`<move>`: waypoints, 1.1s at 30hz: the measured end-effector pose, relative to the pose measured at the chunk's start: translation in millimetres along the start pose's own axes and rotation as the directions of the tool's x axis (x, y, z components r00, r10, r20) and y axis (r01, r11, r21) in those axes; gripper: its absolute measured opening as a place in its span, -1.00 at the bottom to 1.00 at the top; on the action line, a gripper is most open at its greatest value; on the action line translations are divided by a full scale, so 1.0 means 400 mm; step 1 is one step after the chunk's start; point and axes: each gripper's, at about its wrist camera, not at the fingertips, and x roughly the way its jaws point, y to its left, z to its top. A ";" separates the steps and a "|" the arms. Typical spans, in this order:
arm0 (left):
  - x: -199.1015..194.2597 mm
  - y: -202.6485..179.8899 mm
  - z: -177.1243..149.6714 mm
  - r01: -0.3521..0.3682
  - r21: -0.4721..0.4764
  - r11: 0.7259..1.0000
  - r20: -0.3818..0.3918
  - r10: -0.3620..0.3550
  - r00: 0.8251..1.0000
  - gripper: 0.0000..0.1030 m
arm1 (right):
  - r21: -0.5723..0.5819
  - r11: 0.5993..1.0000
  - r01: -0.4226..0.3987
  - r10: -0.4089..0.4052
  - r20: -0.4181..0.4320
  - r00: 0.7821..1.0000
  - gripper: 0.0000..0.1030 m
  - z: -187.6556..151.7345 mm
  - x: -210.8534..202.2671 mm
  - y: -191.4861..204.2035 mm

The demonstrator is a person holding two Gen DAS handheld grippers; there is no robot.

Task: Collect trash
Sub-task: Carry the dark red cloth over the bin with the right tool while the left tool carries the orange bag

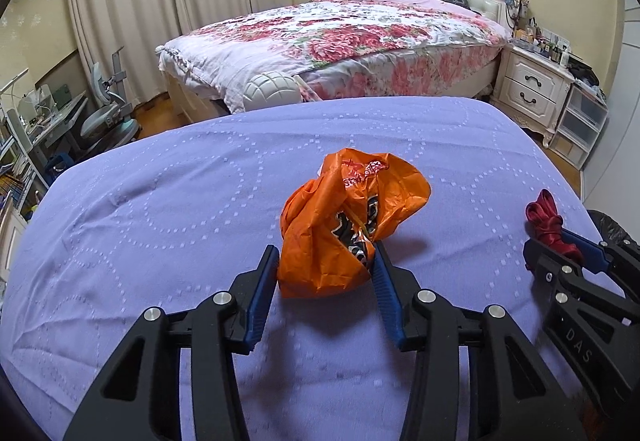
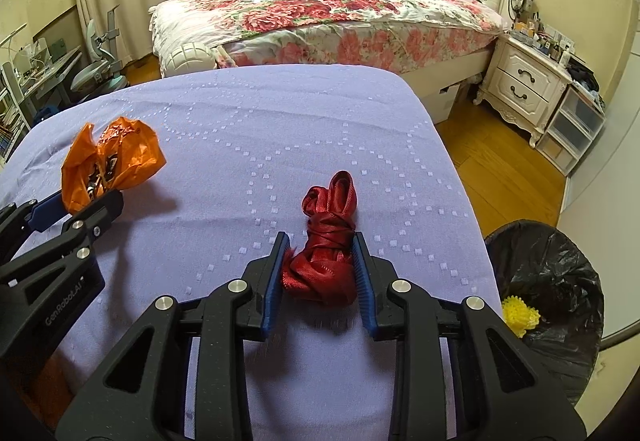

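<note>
Both views are evenly and fairly brightly lit by soft, warm indoor light, and no hard glare is seen. Soft, diffuse shadows are cast on the purple cloth (image 1: 160,201) below the orange bag (image 1: 344,221) and beneath the red ribbon bundle (image 2: 326,253). Strong fisheye distortion is shown: the curtains (image 1: 132,1) and walls are bent towards the edges, and the corners are cut off by a dark circular vignette. The centre is rendered sharply, while the cloth at the lower frame is slightly smeared.
</note>
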 end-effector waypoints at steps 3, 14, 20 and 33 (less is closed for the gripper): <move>-0.014 0.003 -0.015 -0.007 -0.006 1.000 -0.001 0.007 1.000 -0.10 | -0.006 1.000 -0.001 0.001 0.001 1.000 -0.42 -0.006 -0.005 0.003; -0.068 0.014 -0.070 -0.019 -0.028 0.999 0.007 0.019 1.000 -0.10 | -0.042 0.999 -0.013 0.014 0.014 1.000 -0.43 -0.084 -0.068 0.025; -0.095 0.012 -0.102 -0.014 -0.043 0.999 0.008 0.014 1.000 -0.10 | -0.045 0.999 -0.028 0.029 0.028 0.999 -0.43 -0.126 -0.112 0.023; -0.164 -0.032 -0.157 -0.001 -0.048 0.999 0.034 0.003 0.999 -0.10 | -0.026 0.999 -0.043 0.045 0.077 0.996 -0.43 -0.191 -0.213 -0.012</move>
